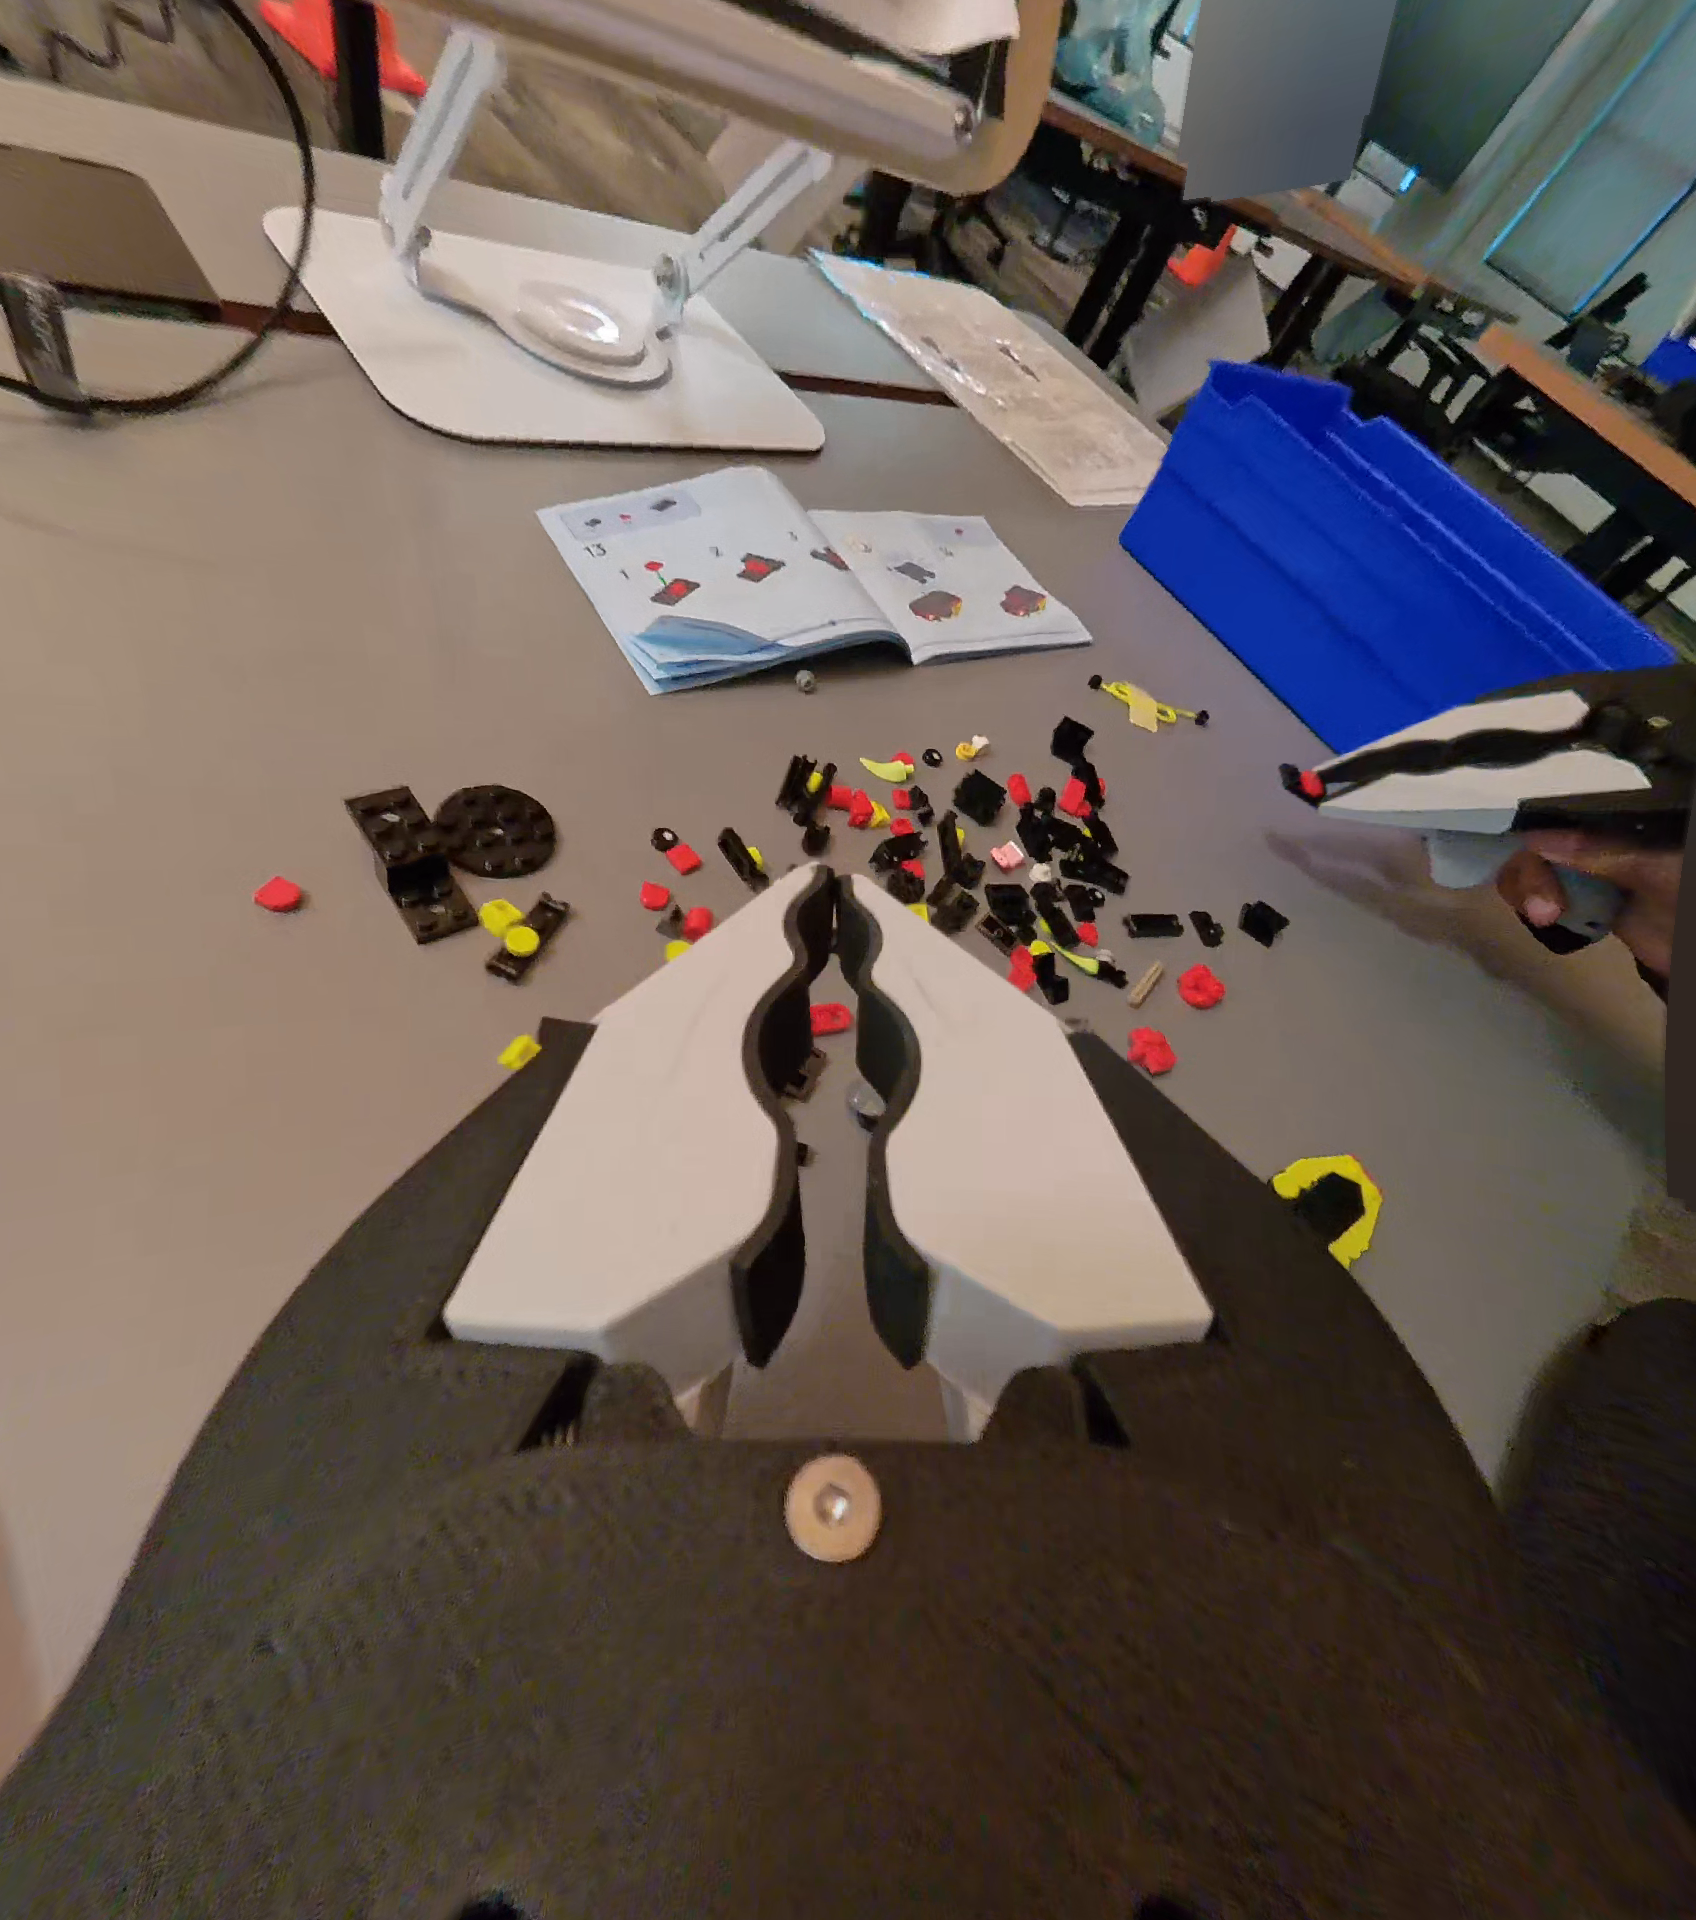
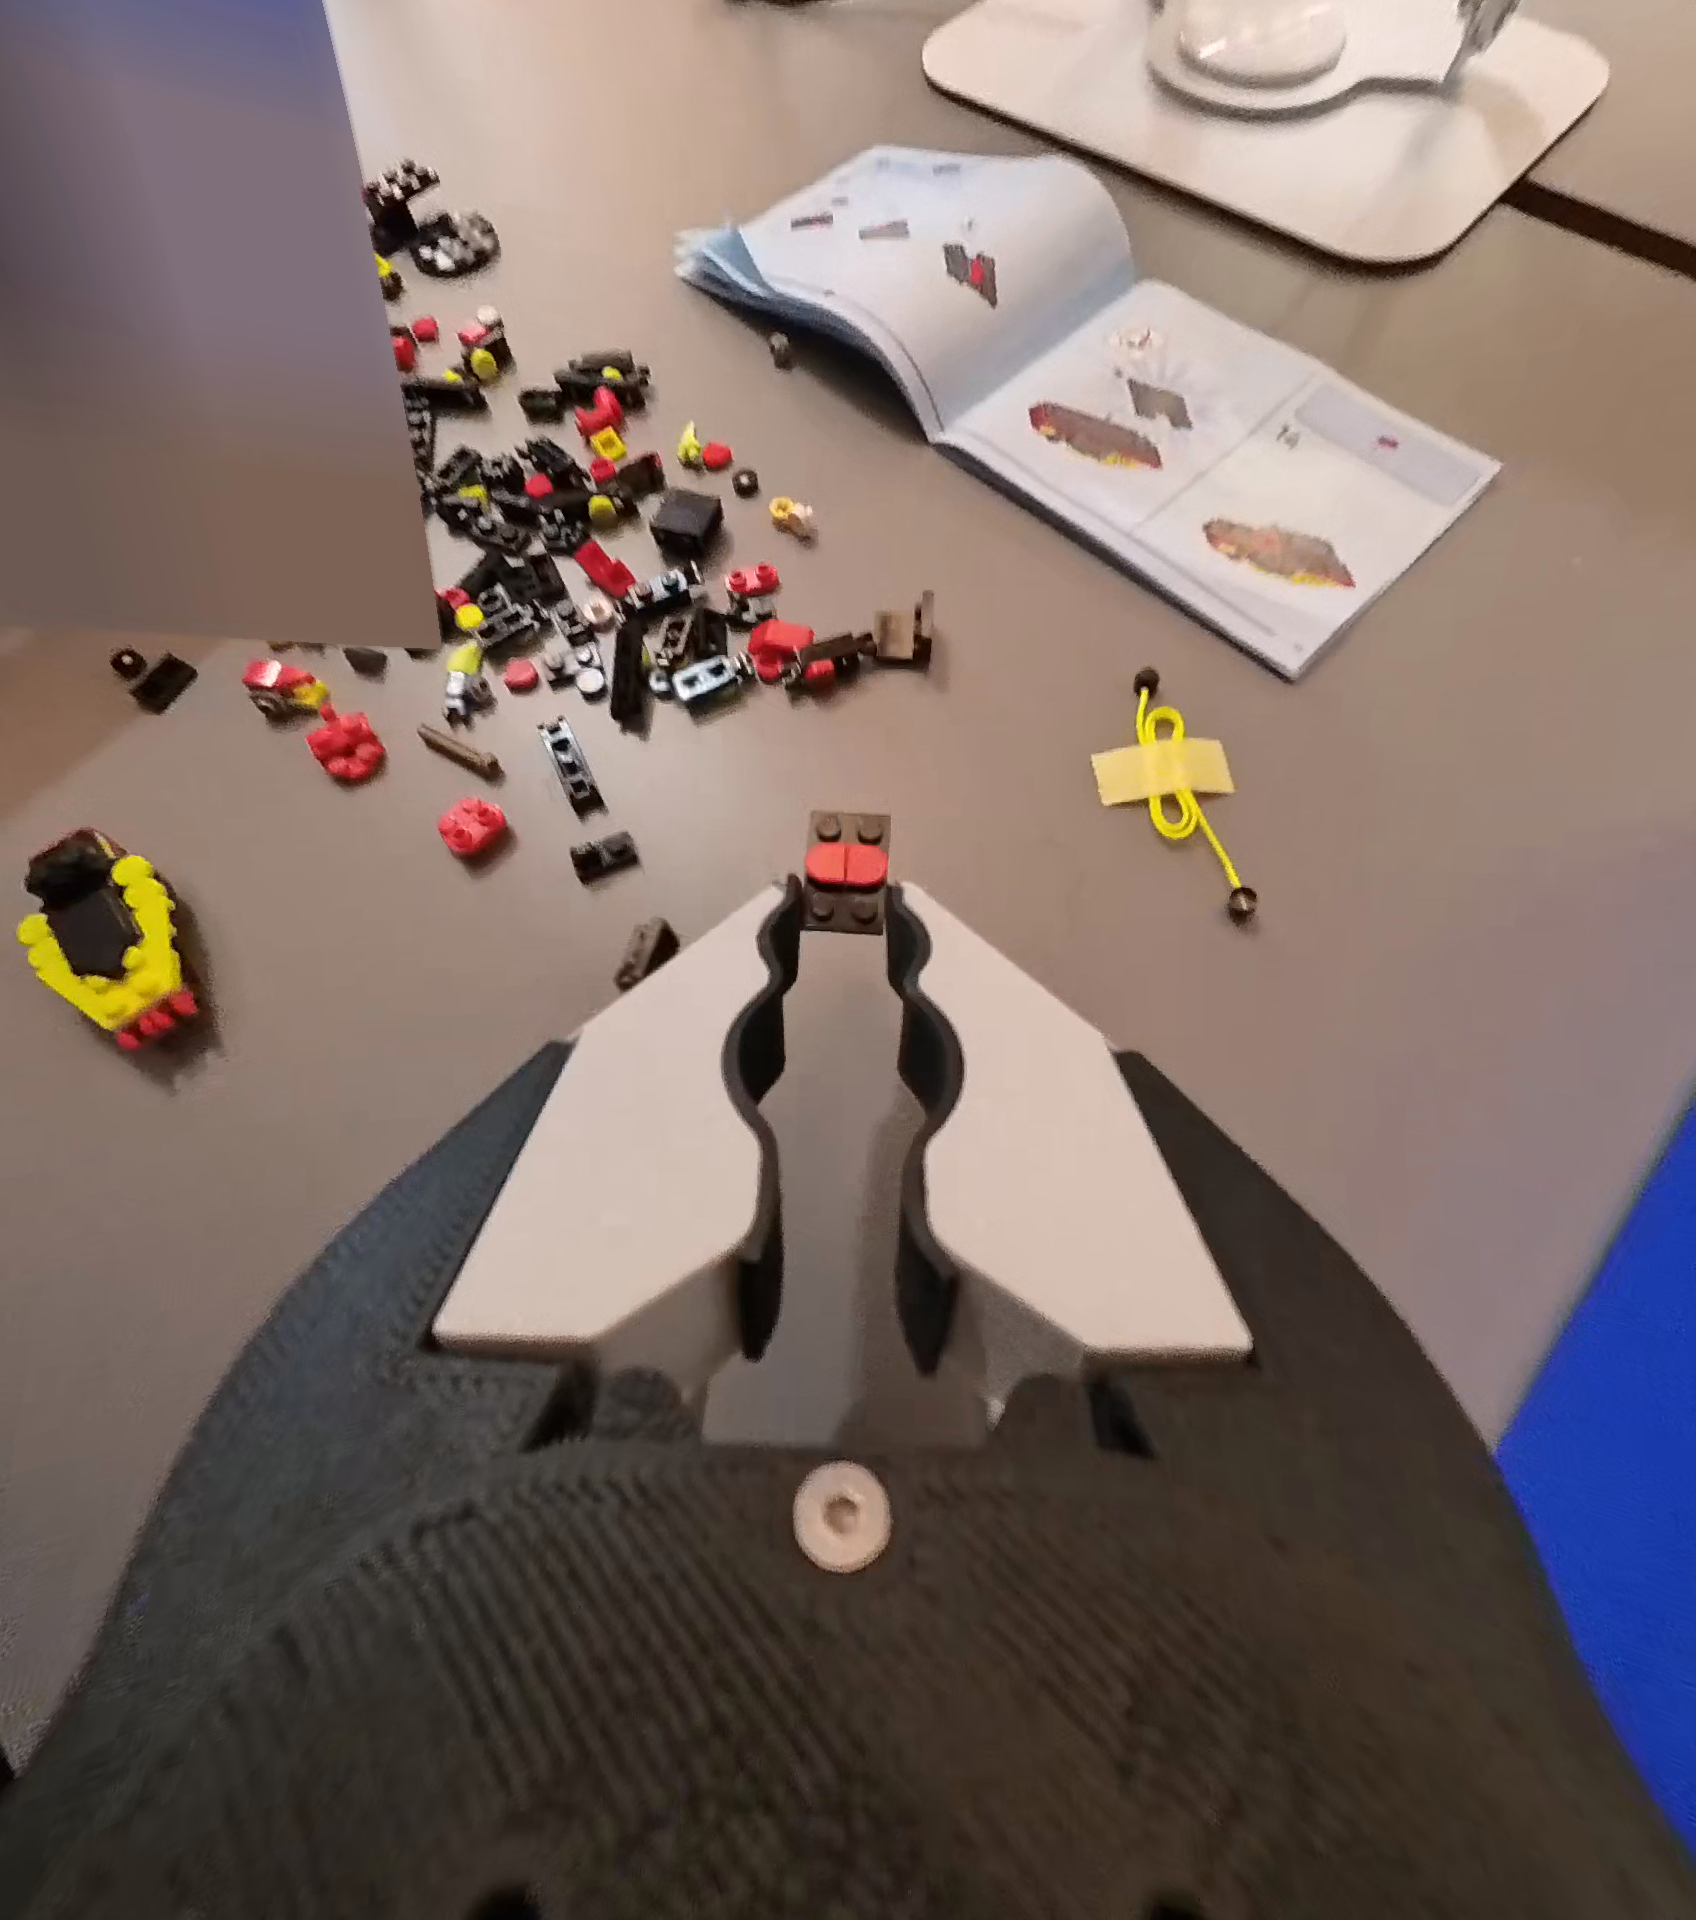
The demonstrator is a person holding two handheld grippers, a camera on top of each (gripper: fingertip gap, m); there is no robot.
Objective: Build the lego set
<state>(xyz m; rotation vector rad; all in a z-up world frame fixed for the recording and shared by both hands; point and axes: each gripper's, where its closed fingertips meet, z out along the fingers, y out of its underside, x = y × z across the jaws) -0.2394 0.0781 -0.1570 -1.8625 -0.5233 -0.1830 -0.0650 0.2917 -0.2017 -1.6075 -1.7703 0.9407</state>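
The right tongs (image 2: 846, 902) pinch a small black plate with red tiles (image 2: 848, 871) by its side edges. It looks light, stiff and slippery. The left tongs (image 1: 831, 883) are closed on nothing above loose bricks (image 1: 989, 862) on the table (image 1: 148, 675).

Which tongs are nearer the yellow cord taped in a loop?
Right. The right tongs, gripping a black plate with red tiles, sit beside the yellow cord; the left tongs are shut, across the brick pile.
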